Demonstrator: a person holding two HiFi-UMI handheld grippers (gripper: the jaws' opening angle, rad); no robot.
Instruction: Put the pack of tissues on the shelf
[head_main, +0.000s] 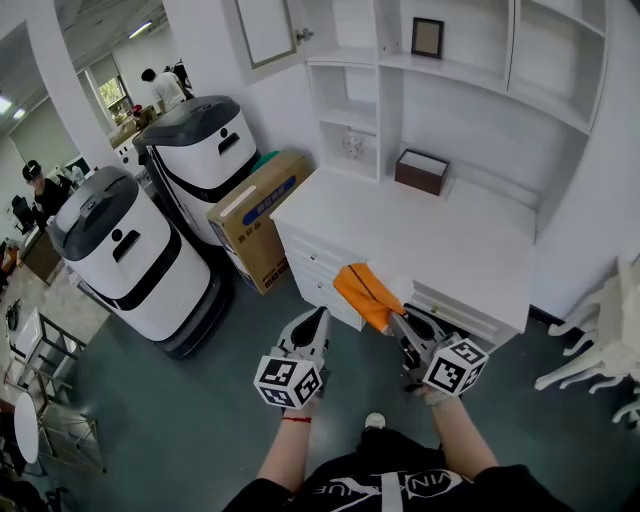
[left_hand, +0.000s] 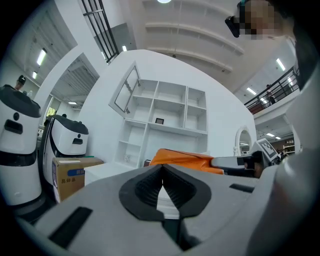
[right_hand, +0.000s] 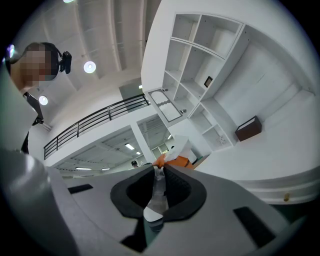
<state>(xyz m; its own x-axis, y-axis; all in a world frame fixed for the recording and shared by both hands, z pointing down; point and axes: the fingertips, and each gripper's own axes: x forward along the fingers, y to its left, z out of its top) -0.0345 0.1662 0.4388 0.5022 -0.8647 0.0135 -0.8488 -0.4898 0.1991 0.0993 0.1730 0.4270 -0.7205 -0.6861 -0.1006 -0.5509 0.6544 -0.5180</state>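
Two grippers up: my right gripper (head_main: 402, 325) is clamped on the orange tissue pack (head_main: 362, 290) mid-frame, left gripper (head_main: 316, 318) closed empty, so I'm mid-carry and probably lift next to the shelf (head_main: 350, 118) upper-centre.

We look steeply down from head height at the white desk (head_main: 430, 240); each gripper camera peers level along its jaws; all share the shelf unit (left_hand: 165, 112).

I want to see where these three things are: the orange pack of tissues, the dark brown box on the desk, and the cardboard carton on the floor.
orange pack of tissues (head_main: 360, 290), head view, middle of its orange wrapper.
dark brown box (head_main: 419, 178), head view, its front wall.
cardboard carton (head_main: 265, 195), head view, its top face.
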